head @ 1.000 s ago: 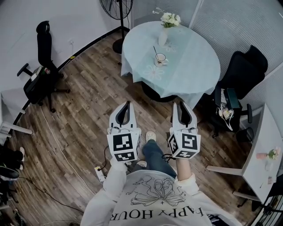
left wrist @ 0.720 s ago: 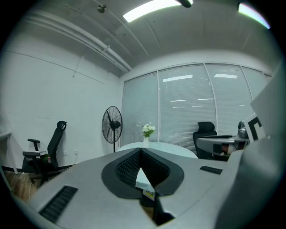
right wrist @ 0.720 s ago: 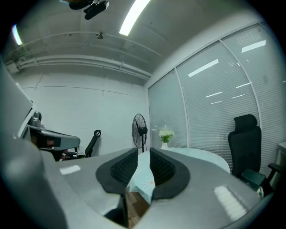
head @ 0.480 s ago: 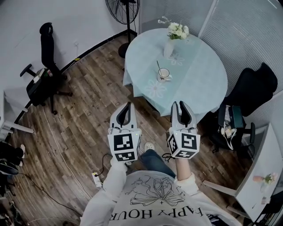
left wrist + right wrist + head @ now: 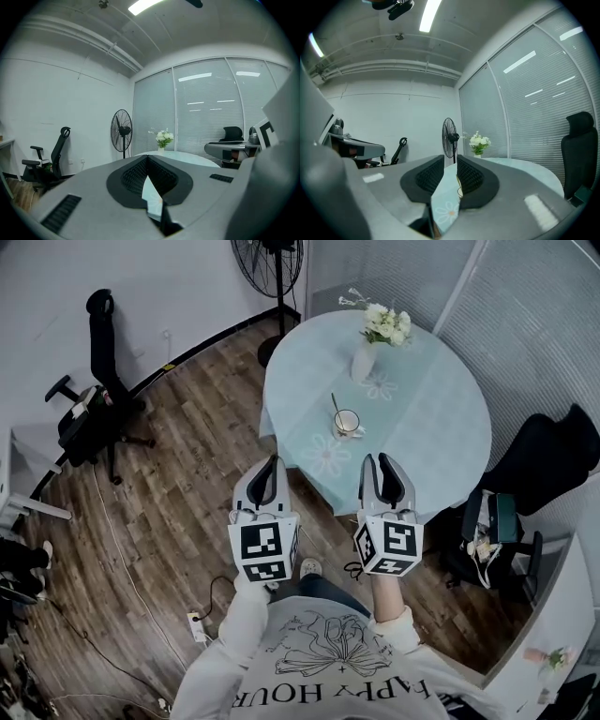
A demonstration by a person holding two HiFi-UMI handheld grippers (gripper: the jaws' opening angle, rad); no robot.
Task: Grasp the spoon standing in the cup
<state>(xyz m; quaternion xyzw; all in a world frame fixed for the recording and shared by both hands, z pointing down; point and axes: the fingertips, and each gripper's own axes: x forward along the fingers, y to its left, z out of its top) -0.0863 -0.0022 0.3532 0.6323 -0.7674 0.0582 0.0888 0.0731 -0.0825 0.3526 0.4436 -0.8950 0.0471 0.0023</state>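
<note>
Of the 2 grippers, the left gripper (image 5: pixel 271 465) had its jaws together at the tips with nothing in them. The right gripper (image 5: pixel 381 463) had its jaws apart, having just been opening, and nothing lay between them but a far view of the table top. Both hung side by side at the near edge of the round table (image 5: pixel 441 437), well short of the target. The cup (image 5: pixel 348 423) stood on the cloth ahead, nearer the right gripper's line. The spoon (image 5: pixel 335 409) leaned up and to the left out of it, and a vase of flowers (image 5: pixel 367 357) stood beyond.

The step in hand looked like the approach. To do it well, the right gripper probably needed to come in above the cup rim and set its 2 pads either side of the bare handle. It should close only once the handle sat between them. Pinching high, clear of the rim, should avoid tipping the cup. A slow close would stop the thin handle skating away.
</note>
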